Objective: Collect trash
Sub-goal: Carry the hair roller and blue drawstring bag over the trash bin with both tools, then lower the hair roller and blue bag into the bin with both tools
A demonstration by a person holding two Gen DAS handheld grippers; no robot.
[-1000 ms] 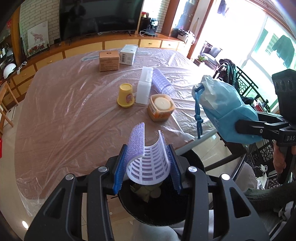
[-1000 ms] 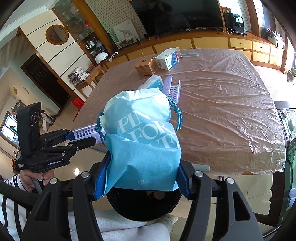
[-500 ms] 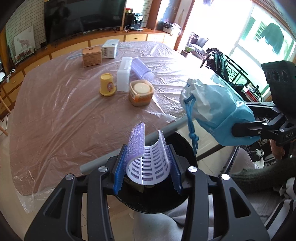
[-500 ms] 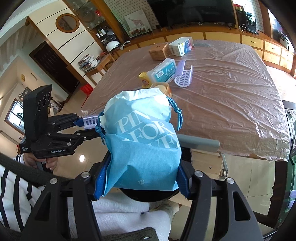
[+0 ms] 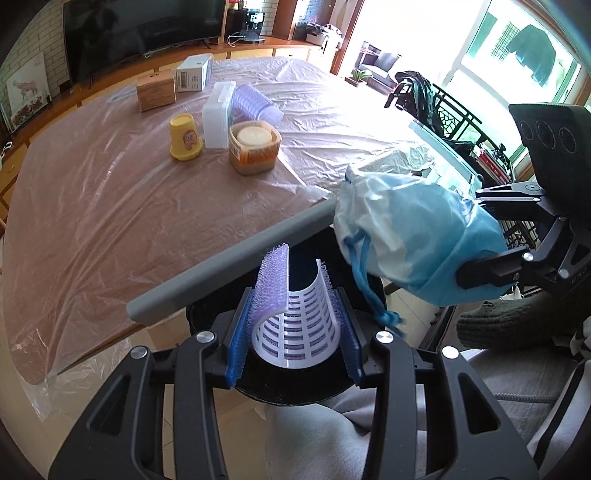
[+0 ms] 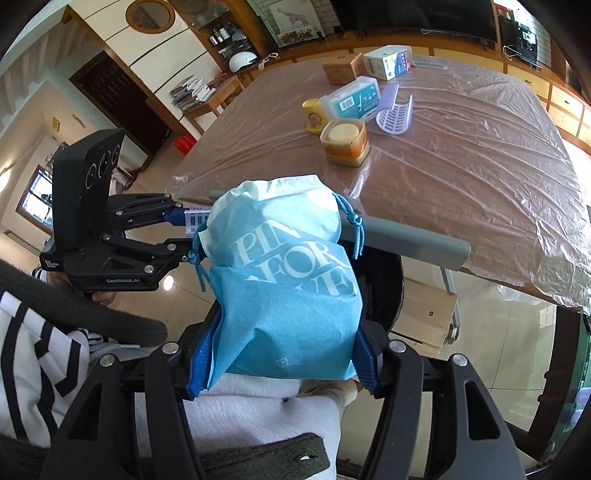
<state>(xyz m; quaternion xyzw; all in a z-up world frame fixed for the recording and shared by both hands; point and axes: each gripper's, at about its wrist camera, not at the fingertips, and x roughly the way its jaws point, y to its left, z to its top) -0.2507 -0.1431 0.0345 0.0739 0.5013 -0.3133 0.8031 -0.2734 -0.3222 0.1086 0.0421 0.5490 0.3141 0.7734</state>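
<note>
Clearly, the left gripper (image 5: 293, 332) pinches a curved white slotted plastic piece (image 5: 299, 325) with a bristly purple edge between its blue pads, holding it over the dark opening of a black bin (image 5: 295, 391). Just to its right, the right gripper (image 6: 284, 354) clamps a stuffed light-blue drawstring bag (image 6: 284, 284) with white lettering, also above the bin's rim, its blue cord dangling. A grey bar (image 5: 229, 269) runs between the bin and the surface (image 5: 110, 206), which is brown and covered in clear plastic sheeting. On it stand a yellow cup (image 5: 183, 136), a white box (image 5: 217, 110), a second purple slotted piece (image 5: 255, 103), an orange tub (image 5: 254, 147) and two cartons (image 5: 173, 83). Behind are a television (image 5: 144, 33), wooden cabinets and bright windows.
</note>
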